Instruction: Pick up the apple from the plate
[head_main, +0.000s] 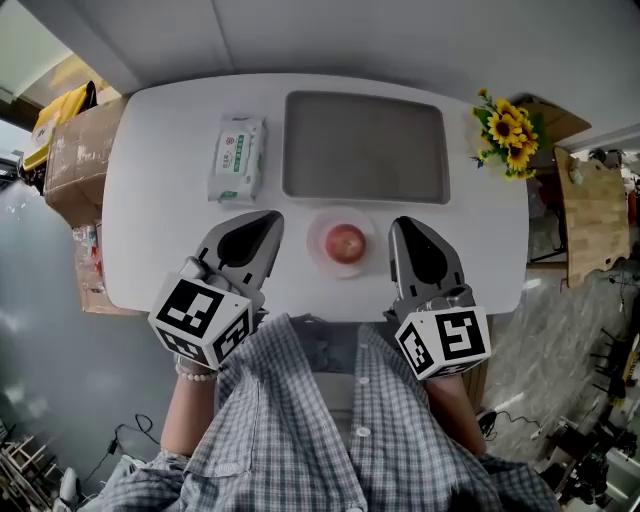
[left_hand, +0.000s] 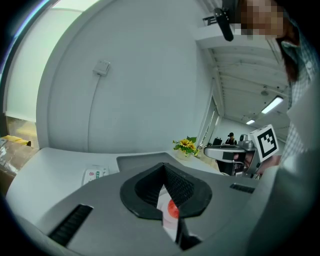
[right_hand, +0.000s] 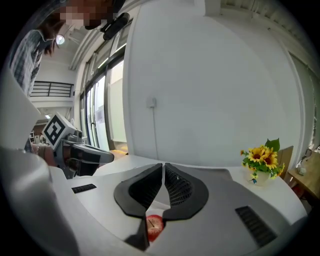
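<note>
A red apple sits on a small white plate near the table's front edge. My left gripper rests just left of the plate with its jaws shut on nothing. Just right of the plate is my right gripper, also shut and empty. The apple lies between the two, touched by neither. In the left gripper view the apple shows through the gap under the closed jaws of the left gripper. The right gripper view shows the apple below the tips of the right gripper.
A grey tray lies behind the plate on the white table. A green-and-white wipes packet is at the back left, a sunflower bunch at the back right. Cardboard boxes stand left of the table.
</note>
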